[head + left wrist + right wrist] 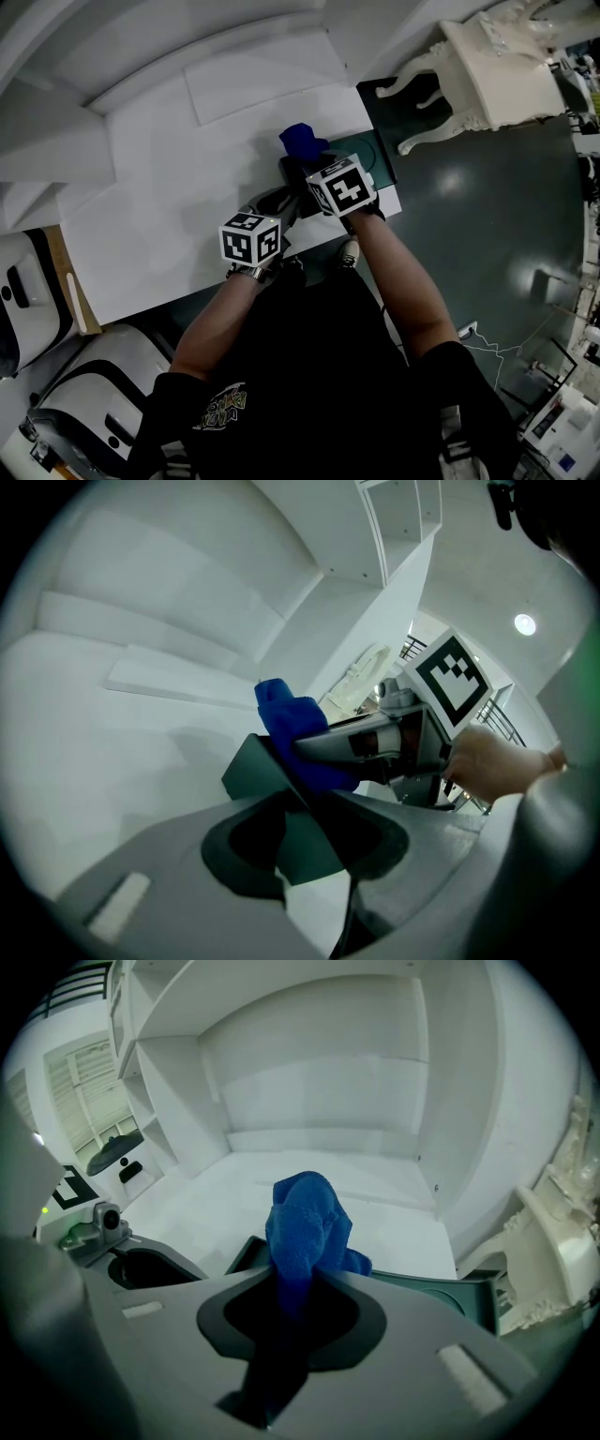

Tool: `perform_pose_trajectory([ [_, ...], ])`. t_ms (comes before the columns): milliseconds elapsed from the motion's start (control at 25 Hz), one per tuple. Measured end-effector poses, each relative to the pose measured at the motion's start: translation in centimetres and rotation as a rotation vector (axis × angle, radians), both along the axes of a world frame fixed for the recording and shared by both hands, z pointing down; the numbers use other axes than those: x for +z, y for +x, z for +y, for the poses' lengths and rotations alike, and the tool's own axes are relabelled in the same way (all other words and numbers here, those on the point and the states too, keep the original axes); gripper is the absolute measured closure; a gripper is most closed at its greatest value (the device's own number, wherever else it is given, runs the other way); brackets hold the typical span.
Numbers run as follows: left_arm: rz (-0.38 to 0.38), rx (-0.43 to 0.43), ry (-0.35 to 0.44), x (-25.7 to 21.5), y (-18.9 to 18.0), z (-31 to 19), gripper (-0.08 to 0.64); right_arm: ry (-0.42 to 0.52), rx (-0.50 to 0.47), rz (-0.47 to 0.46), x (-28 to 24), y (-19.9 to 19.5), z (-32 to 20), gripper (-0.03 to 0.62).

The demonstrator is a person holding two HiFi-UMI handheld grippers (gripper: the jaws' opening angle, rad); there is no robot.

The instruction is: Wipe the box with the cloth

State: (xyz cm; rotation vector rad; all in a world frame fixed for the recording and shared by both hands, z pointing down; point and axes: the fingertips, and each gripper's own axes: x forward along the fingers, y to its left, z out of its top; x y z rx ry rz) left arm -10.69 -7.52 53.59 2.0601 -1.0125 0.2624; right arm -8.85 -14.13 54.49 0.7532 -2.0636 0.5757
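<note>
In the head view, the dark green box point(364, 150) lay on the white tabletop point(169, 206), its long side running left to right, just ahead of both forearms. In the left gripper view, the left gripper point(314, 822) had its fingers closed on the box's near edge. In the right gripper view, the right gripper point(292, 1288) pinched the blue cloth point(305, 1222), which was bunched just above the box

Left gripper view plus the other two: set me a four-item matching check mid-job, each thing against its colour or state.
Things:
1 cloth
2 box
3 left gripper
4 table

Descriptions:
A white
B shut on the box
C blue, bunched in the right gripper
D dark green

Pairs: 1-C, 2-D, 3-B, 4-A
</note>
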Motion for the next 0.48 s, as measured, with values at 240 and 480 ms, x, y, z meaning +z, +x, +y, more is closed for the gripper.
perform_pose_trajectory([
  [240,-0.005,-0.002,0.000,0.0,0.1,0.0,0.440,0.002,0.047,0.012,0.1,2.5,-1.2,0.499],
  [480,-0.012,-0.002,0.000,0.0,0.2,0.0,0.441,-0.027,0.101,-0.017,0.1,4.9,-1.8,0.499],
])
